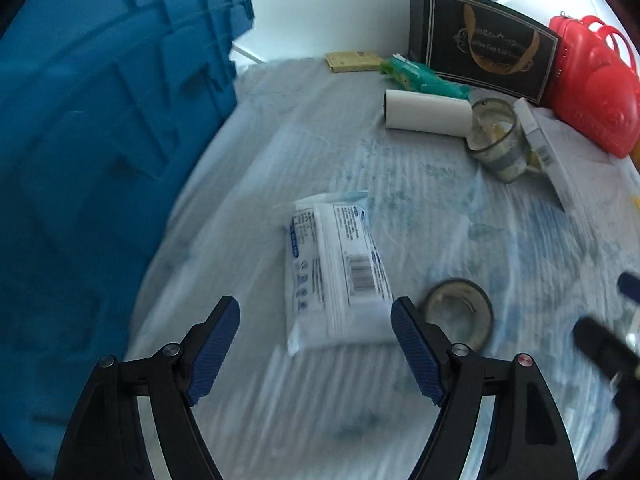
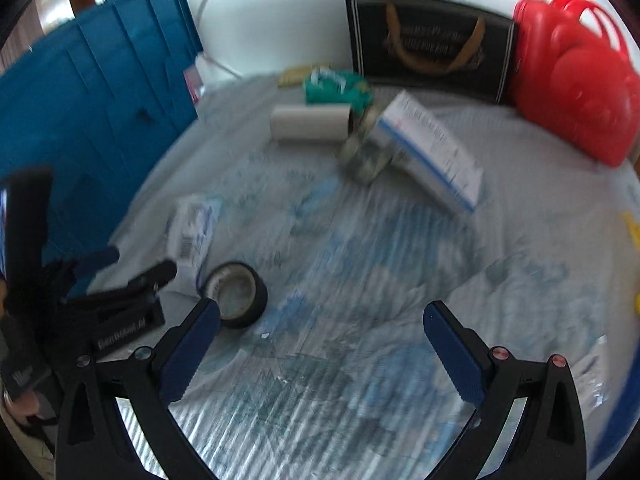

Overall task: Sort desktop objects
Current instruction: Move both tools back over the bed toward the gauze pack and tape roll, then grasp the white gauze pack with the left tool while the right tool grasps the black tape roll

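A white plastic packet with a barcode [image 1: 336,272] lies flat on the patterned cloth, its near end between the open fingers of my left gripper [image 1: 316,316]. A black tape roll [image 1: 458,314] lies just right of that gripper's right finger. In the right wrist view the same packet [image 2: 192,232] and tape roll [image 2: 236,294] sit at the left, the roll beside the left finger of my open, empty right gripper [image 2: 320,320]. The left gripper [image 2: 132,276] shows there as a black shape by the packet.
A blue crate [image 1: 100,140] stands at the left. At the back are a white tube [image 1: 426,112], a glass jar [image 1: 496,140], a white box [image 2: 432,152], a green packet [image 1: 420,76], a black card box [image 1: 480,40] and a red plastic bag [image 1: 592,84].
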